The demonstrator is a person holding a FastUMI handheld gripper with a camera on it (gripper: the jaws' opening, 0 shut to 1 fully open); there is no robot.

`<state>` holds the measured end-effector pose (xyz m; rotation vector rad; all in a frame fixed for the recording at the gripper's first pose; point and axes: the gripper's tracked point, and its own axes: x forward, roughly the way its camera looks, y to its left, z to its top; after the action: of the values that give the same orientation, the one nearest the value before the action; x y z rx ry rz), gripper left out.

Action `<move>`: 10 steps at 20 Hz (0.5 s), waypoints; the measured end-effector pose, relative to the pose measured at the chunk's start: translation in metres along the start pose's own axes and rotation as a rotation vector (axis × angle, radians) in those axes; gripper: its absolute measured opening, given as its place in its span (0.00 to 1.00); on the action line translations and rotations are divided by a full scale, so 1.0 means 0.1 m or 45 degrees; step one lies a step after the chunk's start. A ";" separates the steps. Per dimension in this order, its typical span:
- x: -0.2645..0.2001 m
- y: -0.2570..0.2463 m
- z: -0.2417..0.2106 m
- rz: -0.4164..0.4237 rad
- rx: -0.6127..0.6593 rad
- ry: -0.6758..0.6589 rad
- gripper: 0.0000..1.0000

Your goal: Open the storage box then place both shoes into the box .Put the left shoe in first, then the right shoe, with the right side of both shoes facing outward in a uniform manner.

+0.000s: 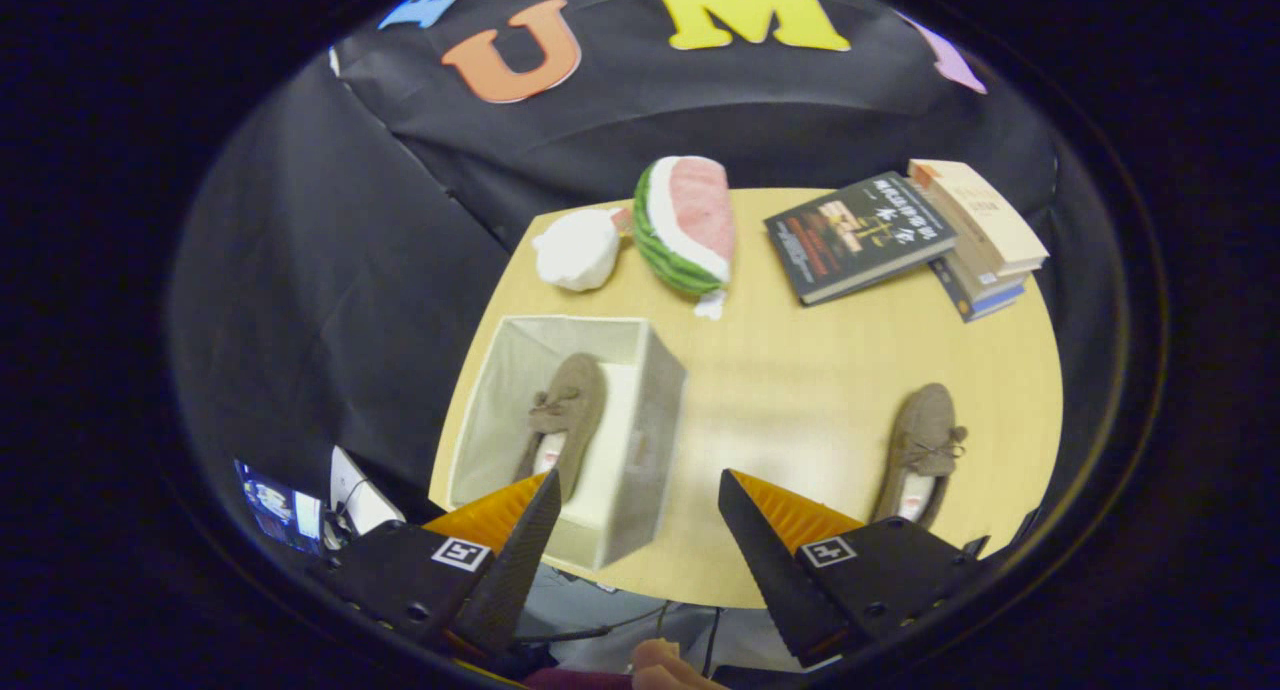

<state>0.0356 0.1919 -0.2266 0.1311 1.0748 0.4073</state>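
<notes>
The one camera rides on the gripper [638, 485] and looks steeply down from well above a wooden table [800, 370], facing the black cloth wall at 12 o'clock. Its two fingers [525, 550] stand spread wide apart at 6 o'clock. The whole tabletop fits in view: an open box [655, 420] at 8 o'clock, books [860, 232] at 1 o'clock.

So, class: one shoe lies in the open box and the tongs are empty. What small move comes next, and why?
Probably swing the tongs toward the second shoe on the table. They stand open and empty, and the first shoe already lies in the box.
</notes>
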 end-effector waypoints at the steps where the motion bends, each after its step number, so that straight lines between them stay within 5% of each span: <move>1: -0.08 -0.27 0.00 -0.021 0.025 -0.009 0.96; 10: 0.03 -2.23 -0.22 -0.253 0.229 0.081 0.96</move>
<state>0.0761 -0.0135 -0.3065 0.1703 1.1744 0.1362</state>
